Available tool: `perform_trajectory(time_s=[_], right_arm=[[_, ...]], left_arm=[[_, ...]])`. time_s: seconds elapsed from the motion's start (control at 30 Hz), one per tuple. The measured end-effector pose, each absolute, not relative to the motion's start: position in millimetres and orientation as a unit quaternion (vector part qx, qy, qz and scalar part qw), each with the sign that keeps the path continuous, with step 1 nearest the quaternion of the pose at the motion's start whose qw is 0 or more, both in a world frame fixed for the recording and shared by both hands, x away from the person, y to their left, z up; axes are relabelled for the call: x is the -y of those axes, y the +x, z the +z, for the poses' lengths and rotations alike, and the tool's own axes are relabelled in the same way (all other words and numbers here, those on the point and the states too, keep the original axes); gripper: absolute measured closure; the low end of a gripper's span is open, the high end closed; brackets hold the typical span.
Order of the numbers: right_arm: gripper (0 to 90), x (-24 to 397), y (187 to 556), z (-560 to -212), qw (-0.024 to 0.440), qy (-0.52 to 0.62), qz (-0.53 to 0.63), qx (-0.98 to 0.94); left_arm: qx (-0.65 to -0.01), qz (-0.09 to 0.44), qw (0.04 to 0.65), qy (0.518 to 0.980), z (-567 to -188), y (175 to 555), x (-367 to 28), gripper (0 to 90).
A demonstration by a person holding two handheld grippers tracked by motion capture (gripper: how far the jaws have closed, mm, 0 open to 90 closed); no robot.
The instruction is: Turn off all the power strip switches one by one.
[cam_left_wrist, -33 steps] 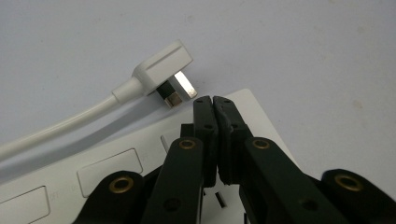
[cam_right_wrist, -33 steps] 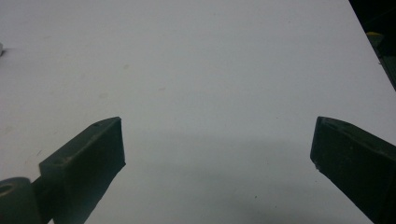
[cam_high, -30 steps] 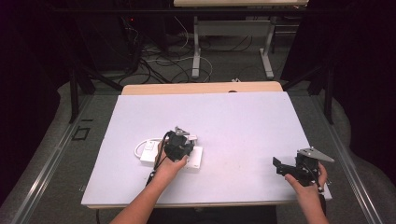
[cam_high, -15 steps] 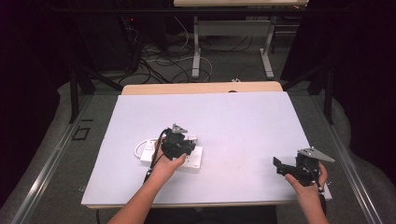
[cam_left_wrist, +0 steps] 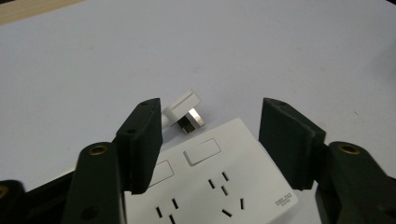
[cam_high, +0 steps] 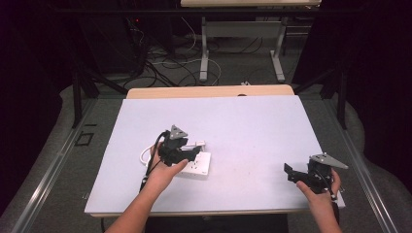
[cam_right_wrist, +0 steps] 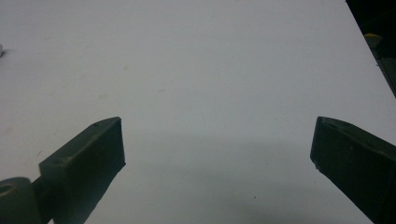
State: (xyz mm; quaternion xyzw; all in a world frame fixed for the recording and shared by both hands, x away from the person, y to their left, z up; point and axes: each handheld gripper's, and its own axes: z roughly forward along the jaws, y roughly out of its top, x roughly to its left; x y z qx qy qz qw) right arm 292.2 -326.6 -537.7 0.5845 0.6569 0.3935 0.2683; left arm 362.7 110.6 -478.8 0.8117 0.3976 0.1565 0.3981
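Between the left gripper's (cam_left_wrist: 212, 140) jaws we see the socket strip (cam_left_wrist: 219, 182) run off the bottom edge, so its near end is lost to us. Its small grey brand mark is too small to read. Beyond the jaws a white plug (cam_left_wrist: 184, 109) lies partly behind the left-hand jaw, and we cannot tell whether it touches the strip. From above, the left gripper (cam_high: 176, 145) and hand (cam_high: 163, 174) cover much of the strip (cam_high: 201, 167) and the white cable (cam_high: 144, 155). The right gripper's (cam_right_wrist: 217, 149) jaws are both cut by the picture's edges.
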Motion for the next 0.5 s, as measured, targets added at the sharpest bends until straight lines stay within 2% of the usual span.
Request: perform_trajectory(time_s=[0.13, 0.37, 0.5], right_arm=[[2.3, 326, 292, -538, 0.268, 0.587, 0.395, -0.653], [2.3, 326, 291, -537, 0.267, 0.589, 0.395, -0.653], [2.3, 326, 291, -538, 0.268, 0.589, 0.396, -0.652]], left_arm=[[-0.391, 0.165, 0.415, 0.805, -471, 359, -125, 34.7], [-0.421, 0.160, 0.431, 0.782, -462, 352, -155, 29.4], [-0.432, 0.168, 0.440, 0.769, -462, 346, -173, 18.5]])
